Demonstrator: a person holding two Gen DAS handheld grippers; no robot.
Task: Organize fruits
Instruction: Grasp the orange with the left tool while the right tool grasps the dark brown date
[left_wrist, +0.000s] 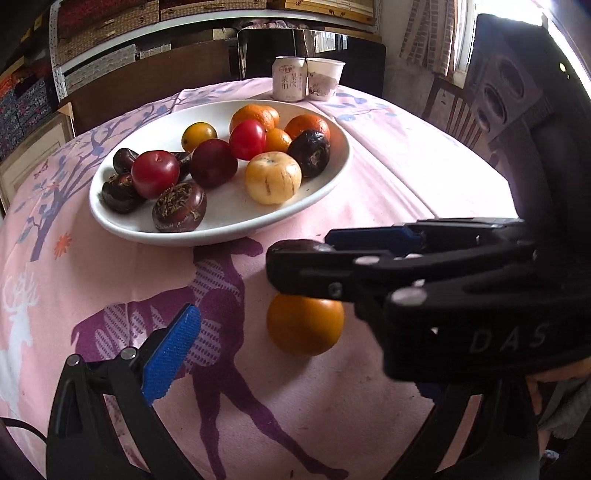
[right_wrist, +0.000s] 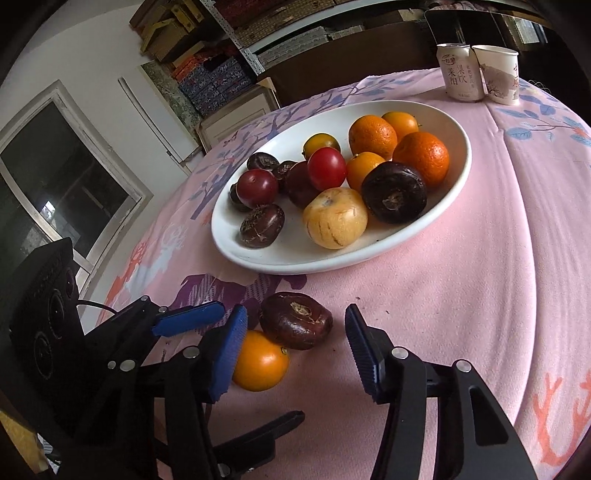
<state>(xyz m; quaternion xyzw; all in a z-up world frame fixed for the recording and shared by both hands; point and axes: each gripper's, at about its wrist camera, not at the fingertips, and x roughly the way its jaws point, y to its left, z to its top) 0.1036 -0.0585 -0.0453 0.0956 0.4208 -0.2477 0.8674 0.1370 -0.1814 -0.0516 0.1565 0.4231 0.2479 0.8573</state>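
A white oval plate (left_wrist: 328, 184) (right_wrist: 458, 177) holds several fruits: oranges, red plums, dark water chestnuts and a yellow striped melon (left_wrist: 272, 178) (right_wrist: 335, 217). On the pink cloth in front of the plate lie a loose orange (left_wrist: 304, 325) (right_wrist: 260, 365) and a dark chestnut (right_wrist: 295, 320) (left_wrist: 299, 245). My right gripper (right_wrist: 295, 350) is open, its blue pads on either side of these two fruits. My left gripper (right_wrist: 236, 365) is open just left of them; only one of its fingers (left_wrist: 171, 354) shows in its own view, the other hidden behind the right gripper.
A drink can (left_wrist: 290, 79) (right_wrist: 458, 72) and a paper cup (left_wrist: 324, 78) (right_wrist: 498, 74) stand at the table's far edge behind the plate. The pink patterned cloth (right_wrist: 480, 295) covers the round table. Shelves and a chair lie beyond.
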